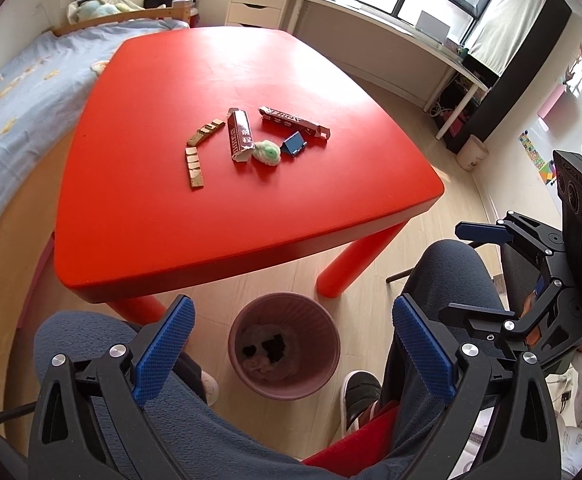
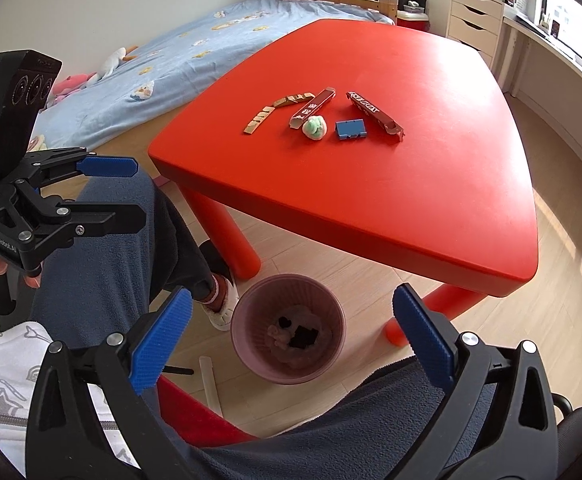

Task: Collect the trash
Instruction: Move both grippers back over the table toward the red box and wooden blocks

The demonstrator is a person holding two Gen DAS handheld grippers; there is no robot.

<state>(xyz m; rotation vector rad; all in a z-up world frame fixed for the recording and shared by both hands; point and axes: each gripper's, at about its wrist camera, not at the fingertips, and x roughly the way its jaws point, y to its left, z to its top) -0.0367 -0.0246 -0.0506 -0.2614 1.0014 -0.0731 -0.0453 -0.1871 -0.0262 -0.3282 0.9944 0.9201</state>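
A mauve ribbed trash bin (image 1: 284, 347) (image 2: 288, 328) stands on the floor by the red table (image 1: 171, 216) (image 2: 431, 208), with crumpled bits inside. My left gripper (image 1: 293, 350) hangs open above it, nothing between its blue pads. My right gripper (image 2: 291, 344) is open over the same bin, empty too. On the table lie two dark red cartons (image 1: 241, 136) (image 1: 295, 121) (image 2: 313, 108) (image 2: 375, 116), a small blue box (image 1: 294, 143) (image 2: 351, 129), a green-white wad (image 1: 267, 153) (image 2: 315, 128) and two tan wrapper strips (image 1: 195, 162) (image 1: 207, 131) (image 2: 259, 119) (image 2: 294, 99).
A person's knees in grey trousers (image 1: 451, 276) (image 2: 103, 248) flank the bin, with shoes on the wood floor. A blue bed (image 1: 15, 96) (image 2: 171, 60) lies left of the table. White drawers (image 1: 257, 0) and a desk (image 1: 391, 36) stand by the window.
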